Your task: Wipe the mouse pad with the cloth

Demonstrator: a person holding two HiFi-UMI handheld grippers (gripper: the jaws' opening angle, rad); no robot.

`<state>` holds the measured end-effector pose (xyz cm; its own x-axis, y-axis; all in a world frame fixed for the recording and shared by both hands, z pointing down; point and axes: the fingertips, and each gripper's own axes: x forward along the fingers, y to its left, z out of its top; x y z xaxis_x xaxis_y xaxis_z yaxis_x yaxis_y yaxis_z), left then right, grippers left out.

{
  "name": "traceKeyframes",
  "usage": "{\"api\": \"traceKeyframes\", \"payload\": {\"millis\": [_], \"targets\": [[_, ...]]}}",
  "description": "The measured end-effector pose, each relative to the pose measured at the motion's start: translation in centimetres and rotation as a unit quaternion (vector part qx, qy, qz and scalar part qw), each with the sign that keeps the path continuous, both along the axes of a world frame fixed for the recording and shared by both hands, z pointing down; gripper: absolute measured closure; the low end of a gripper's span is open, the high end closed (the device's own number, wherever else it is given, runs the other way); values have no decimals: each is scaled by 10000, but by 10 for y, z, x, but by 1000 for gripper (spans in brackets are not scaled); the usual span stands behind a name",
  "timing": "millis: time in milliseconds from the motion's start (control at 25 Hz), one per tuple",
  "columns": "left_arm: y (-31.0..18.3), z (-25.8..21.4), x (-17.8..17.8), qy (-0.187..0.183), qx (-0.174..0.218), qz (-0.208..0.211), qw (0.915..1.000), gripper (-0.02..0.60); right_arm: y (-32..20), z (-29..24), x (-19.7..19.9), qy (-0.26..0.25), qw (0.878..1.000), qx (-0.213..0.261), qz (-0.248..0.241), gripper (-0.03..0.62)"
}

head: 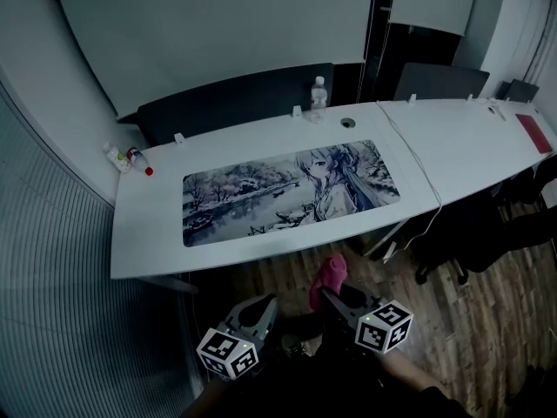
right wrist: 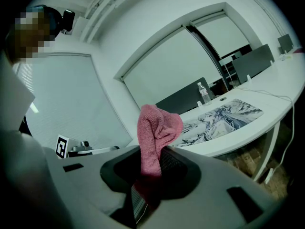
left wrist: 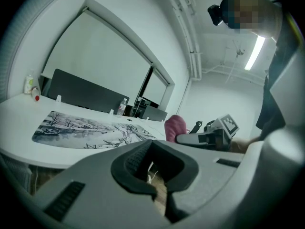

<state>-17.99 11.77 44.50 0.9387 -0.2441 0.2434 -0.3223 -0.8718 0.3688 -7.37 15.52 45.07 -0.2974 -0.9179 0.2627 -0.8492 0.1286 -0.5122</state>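
Right gripper (right wrist: 151, 178): jaws clamped on the pink cloth (right wrist: 156, 128), which bunches up beyond their tips.
Left gripper (left wrist: 155, 175): jaws seem together with nothing between them; only a thin slit shows.
Mouse pad (head: 291, 190): flat on the white table (head: 148, 229), ahead of both pairs of jaws, well apart from the cloth.
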Motion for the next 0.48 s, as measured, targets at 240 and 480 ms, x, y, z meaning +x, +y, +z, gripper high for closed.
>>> {"api": "traceKeyframes", "payload": {"millis": [240, 480], "targets": [[1, -2, 4, 20, -2, 29, 10000, 577, 2, 0, 0, 2, 10000, -31, -15, 487], [1, -3, 6, 28, 8, 35, 10000, 577, 3, 1, 3, 18, 10000, -49, 9, 487]]}}
